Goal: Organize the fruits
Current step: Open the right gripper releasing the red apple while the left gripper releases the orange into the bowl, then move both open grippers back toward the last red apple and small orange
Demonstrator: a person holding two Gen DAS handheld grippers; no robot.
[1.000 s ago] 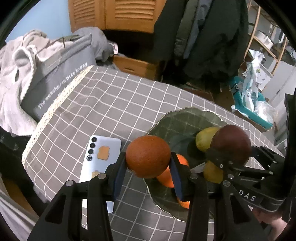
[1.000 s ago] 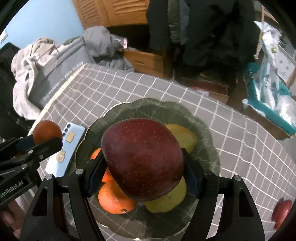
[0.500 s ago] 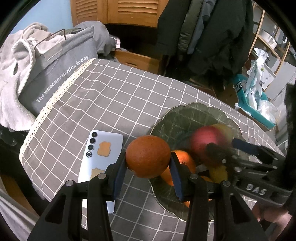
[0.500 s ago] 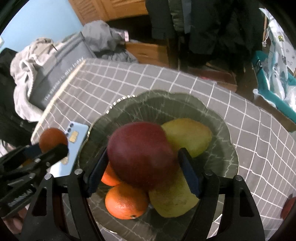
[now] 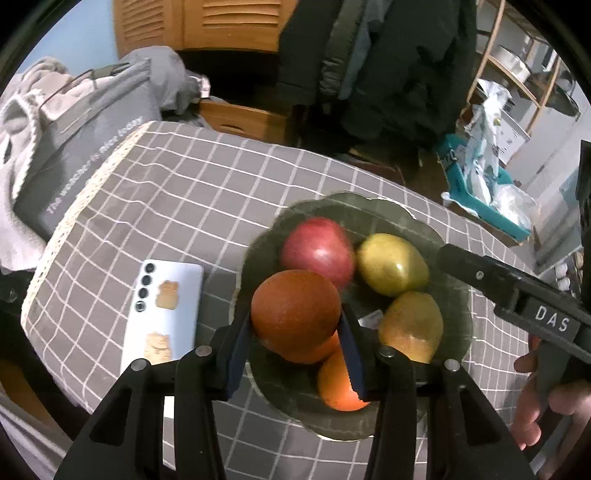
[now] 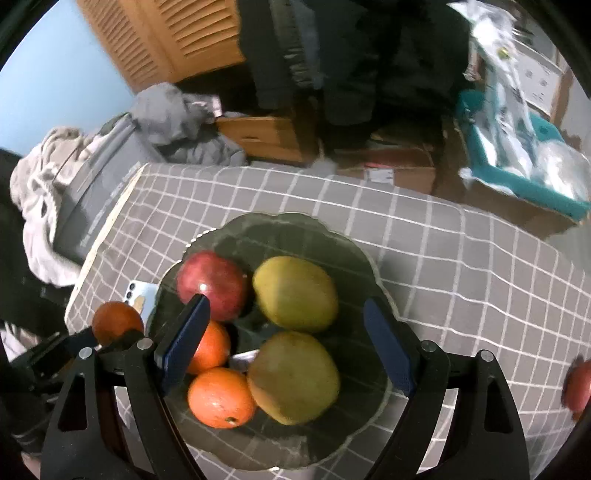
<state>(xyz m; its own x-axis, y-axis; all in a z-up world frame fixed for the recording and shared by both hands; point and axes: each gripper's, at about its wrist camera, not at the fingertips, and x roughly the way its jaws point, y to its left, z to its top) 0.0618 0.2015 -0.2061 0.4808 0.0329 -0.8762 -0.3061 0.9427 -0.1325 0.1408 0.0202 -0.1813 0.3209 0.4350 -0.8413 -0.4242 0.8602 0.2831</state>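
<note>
Left gripper [image 5: 295, 334] angled steeply down, pads clamped on an orange [image 5: 295, 312]; right gripper [image 6: 284, 336] angled down, jaws opening, nothing between them

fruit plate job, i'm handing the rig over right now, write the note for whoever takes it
Left gripper: shut on an orange, above the plate's near-left rim.
Right gripper: open and empty, jaws opening, over the plate.
In the plate: apple, two mangoes, two oranges.
Left to do: set the held orange in; a red fruit lies on the cloth at far right.

Home bedroom, hanging coats [image 5: 388, 55], louvred wardrobe [image 5: 207, 22], laundry [image 6: 40, 195]
</note>
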